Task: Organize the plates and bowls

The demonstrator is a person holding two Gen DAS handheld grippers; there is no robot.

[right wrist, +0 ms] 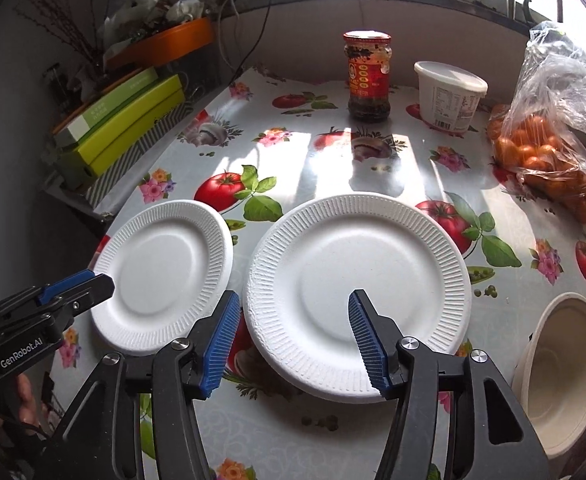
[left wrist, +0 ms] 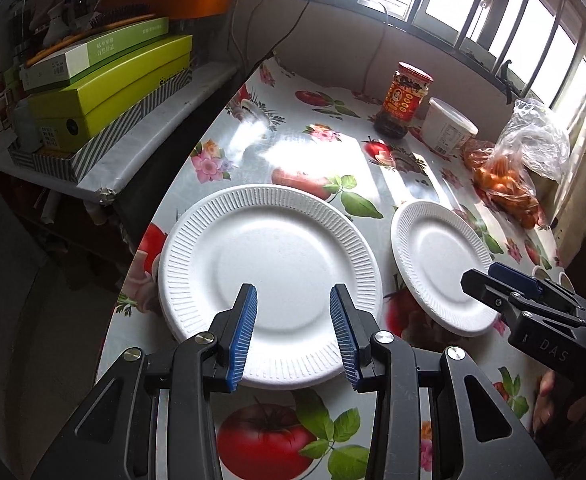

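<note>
White foam plates, left plate [left wrist: 269,280] and right plate [right wrist: 357,300], lie side by side on the desk [right wrist: 333,160], awaiting stacking, each under a spread, empty tool: left tool [left wrist: 293,332], right tool [right wrist: 297,340].

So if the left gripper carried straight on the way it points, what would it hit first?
Most likely the left white plate: the left gripper hangs over it with open, empty jaws aimed at its flat centre. Depth is hard to judge, but nothing shows in between.

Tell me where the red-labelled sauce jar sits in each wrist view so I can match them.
Left wrist: sauce jar upper right of centre, at the table's far edge.
Right wrist: sauce jar top centre, at the far edge.
Shared landmark: the white tub standing just right of it.
</note>
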